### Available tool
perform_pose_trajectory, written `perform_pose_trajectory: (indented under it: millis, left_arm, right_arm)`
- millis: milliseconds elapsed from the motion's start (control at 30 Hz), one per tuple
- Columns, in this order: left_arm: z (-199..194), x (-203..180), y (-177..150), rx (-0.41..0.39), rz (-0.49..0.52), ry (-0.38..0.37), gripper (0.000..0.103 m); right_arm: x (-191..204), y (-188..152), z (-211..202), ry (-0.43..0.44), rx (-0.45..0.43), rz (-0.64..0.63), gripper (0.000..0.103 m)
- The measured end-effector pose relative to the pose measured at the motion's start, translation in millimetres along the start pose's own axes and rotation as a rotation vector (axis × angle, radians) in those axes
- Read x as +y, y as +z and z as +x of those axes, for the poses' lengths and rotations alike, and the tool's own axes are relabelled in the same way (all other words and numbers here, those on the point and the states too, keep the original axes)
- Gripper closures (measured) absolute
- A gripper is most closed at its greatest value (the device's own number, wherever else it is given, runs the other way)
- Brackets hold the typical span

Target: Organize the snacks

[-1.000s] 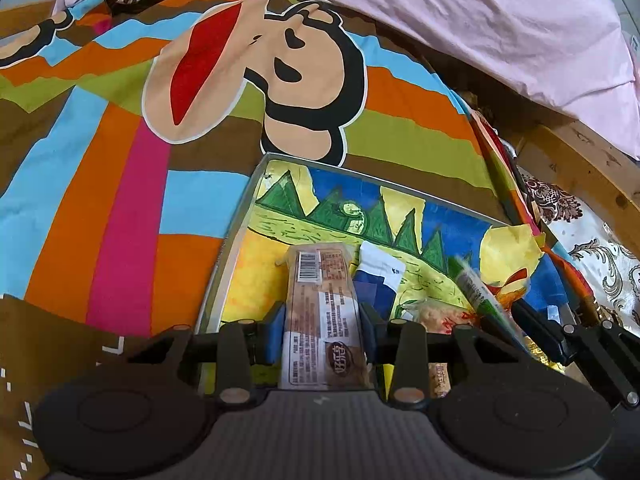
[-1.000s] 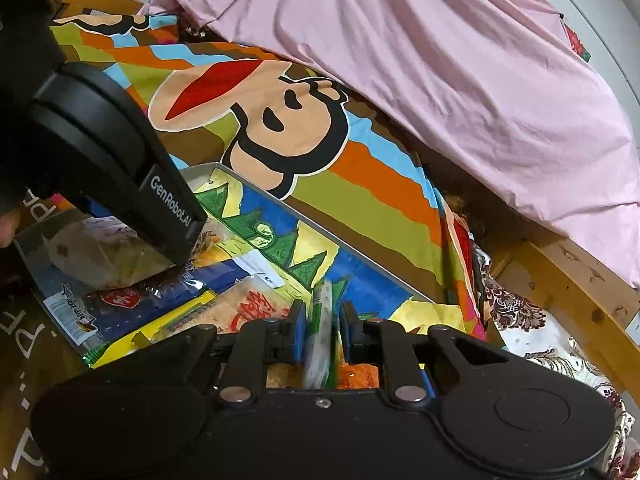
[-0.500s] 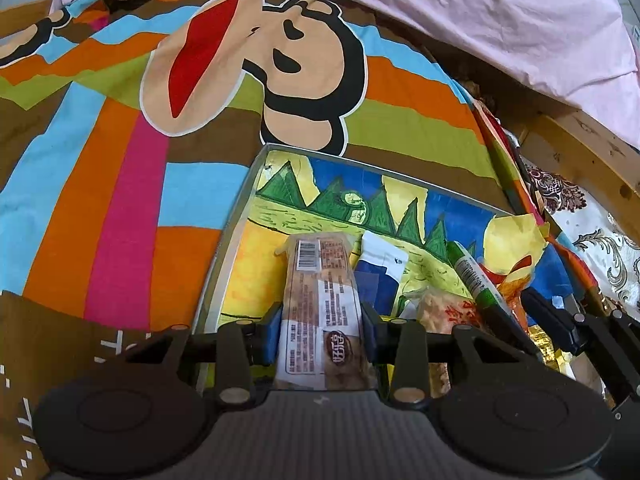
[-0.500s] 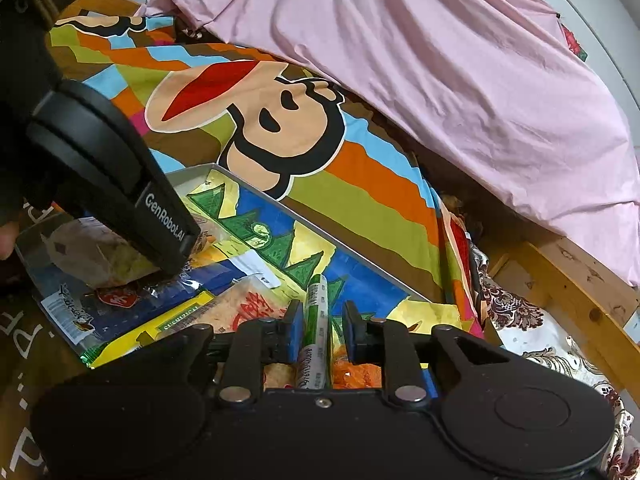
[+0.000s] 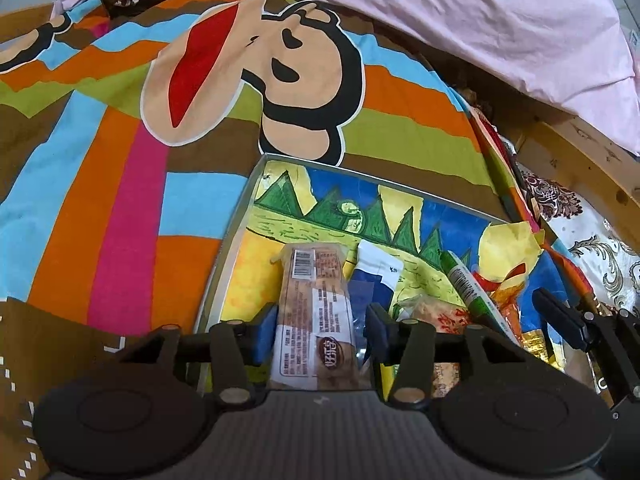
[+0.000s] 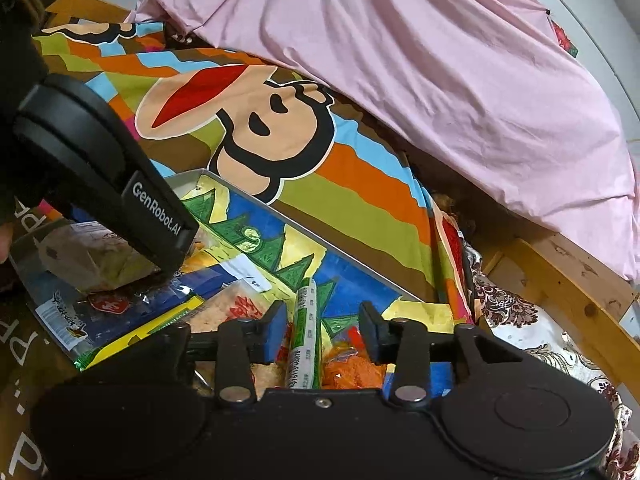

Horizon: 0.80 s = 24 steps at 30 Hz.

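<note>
A shallow tray (image 5: pixel 240 216) with a painted landscape lies on the bed and holds several snack packs. My left gripper (image 5: pixel 318 330) is open; a brown wrapped pastry (image 5: pixel 316 312) lies between its fingers over the tray. My right gripper (image 6: pixel 322 326) is open; a green and white stick snack (image 6: pixel 305 328) lies between its fingers in the tray (image 6: pixel 304 232), free of the pads. The stick also shows in the left wrist view (image 5: pixel 468 286). The left gripper's body (image 6: pixel 120 184) shows at the left of the right wrist view.
A striped cartoon-monkey blanket (image 5: pixel 120 160) covers the bed. A pink sheet (image 6: pixel 440 80) is heaped behind. A wooden bed frame (image 6: pixel 560 276) runs on the right. A blue pack (image 6: pixel 80 312), a pale pack with red print (image 6: pixel 236 308) and an orange snack (image 6: pixel 352 364) lie in the tray.
My right gripper has opened and let go of the green stick snack, which now lies in the tray. My left gripper has opened a little around the pastry.
</note>
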State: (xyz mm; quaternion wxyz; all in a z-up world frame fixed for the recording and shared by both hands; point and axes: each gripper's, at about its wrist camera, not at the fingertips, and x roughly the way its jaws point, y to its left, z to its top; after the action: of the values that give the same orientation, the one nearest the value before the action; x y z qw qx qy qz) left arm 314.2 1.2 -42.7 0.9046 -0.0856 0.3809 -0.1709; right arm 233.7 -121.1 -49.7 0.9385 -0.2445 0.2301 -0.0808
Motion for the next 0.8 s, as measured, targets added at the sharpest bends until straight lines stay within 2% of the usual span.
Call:
perform_pose_trajectory:
  millis: [200,500,633,800]
  left_arm:
    - [-0.4,-0.4,-0.4,0.001,0.001,0.003,0.045]
    - [-7.5,-1.0,1.6,-0.020,-0.010,-0.013,0.029]
    - [-14.6,-1.6,3.8,-0.045,-0.011,-0.015,0.021]
    - [-26.5,-1.3,7.2,-0.113,-0.014,-0.026,0.013]
  right_arm:
    - [-1.0,0.9,-2.2,0.000,-0.008,0.008,0.052]
    - [-6.9,3.8,-8.0,-0.002,-0.024,0.041,0.035]
    - [-13.6,6.9,-13.1,-0.006,-0.034,0.074,0.028]
    - [-25.5,11.9,-21.1,-0.012,-0.046,0.117,0.019]
